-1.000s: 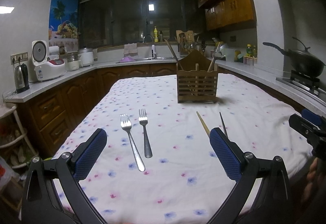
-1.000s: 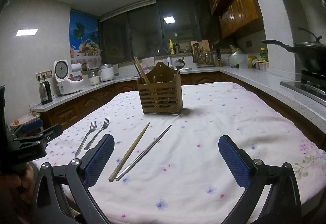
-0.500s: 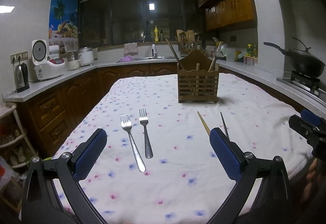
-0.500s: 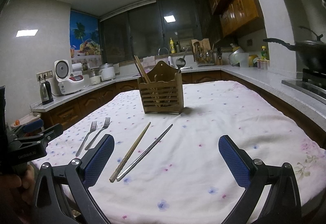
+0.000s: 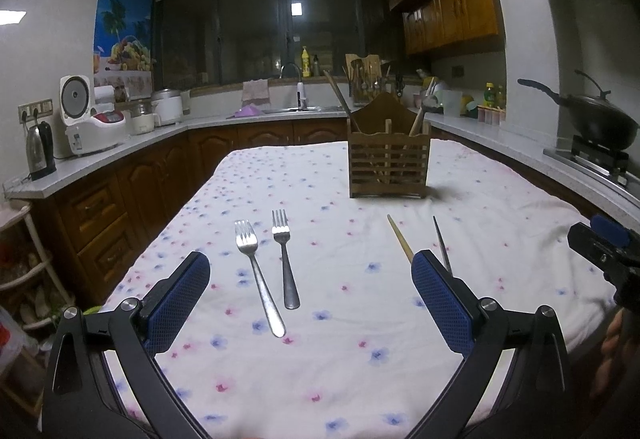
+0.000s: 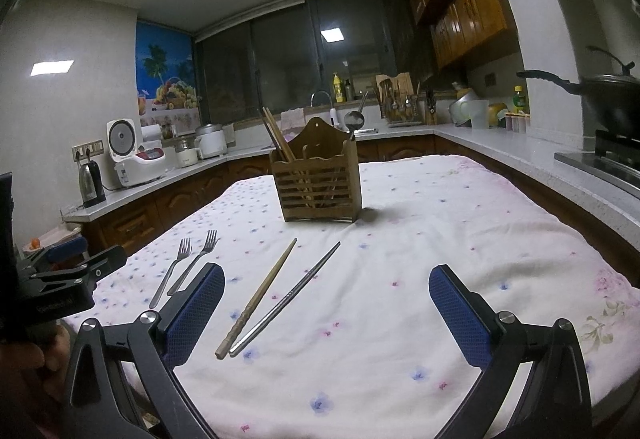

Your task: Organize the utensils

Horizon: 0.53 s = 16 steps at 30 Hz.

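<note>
Barely started: two forks (image 5: 272,267) and two chopsticks (image 6: 276,297) lie mid-frame outside the holder (image 6: 318,183), left tool (image 5: 310,303) and right tool (image 6: 326,315) both wide, empty

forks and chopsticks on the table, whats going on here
A person holds a hand-held gripper in each hand over a cloth-covered table, sorting utensils. Both the left hand-held gripper and the right hand-held gripper are open and empty. Two forks lie side by side ahead of the left one; a wooden chopstick and a metal chopstick lie ahead of the right. The wooden caddy further back already holds some utensils.
</note>
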Available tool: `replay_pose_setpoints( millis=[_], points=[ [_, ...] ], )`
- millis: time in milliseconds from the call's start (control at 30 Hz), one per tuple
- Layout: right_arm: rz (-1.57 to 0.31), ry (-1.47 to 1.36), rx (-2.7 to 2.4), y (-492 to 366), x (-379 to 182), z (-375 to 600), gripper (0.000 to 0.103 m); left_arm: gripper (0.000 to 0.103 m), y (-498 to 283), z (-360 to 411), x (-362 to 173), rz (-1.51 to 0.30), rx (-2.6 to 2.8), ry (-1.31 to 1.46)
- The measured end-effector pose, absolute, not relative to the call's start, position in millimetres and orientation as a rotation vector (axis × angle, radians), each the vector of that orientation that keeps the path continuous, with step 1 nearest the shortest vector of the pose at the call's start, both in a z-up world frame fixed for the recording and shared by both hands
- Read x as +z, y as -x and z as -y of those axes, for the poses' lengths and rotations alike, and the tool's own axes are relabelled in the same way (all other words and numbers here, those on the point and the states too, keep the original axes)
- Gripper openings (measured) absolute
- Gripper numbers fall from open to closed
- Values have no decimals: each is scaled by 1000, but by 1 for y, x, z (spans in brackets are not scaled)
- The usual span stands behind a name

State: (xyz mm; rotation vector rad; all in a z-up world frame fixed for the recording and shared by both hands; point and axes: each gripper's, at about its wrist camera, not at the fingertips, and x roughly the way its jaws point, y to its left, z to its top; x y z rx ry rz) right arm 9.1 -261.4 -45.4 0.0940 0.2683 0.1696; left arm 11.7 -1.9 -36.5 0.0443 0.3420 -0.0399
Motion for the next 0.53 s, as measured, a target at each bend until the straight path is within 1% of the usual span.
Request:
replay_pose_setpoints(
  millis=[533],
  points=[
    [-286,-108,169,-13,-46,241,103,103,-28,2,-41,-377,-62,-35]
  ],
)
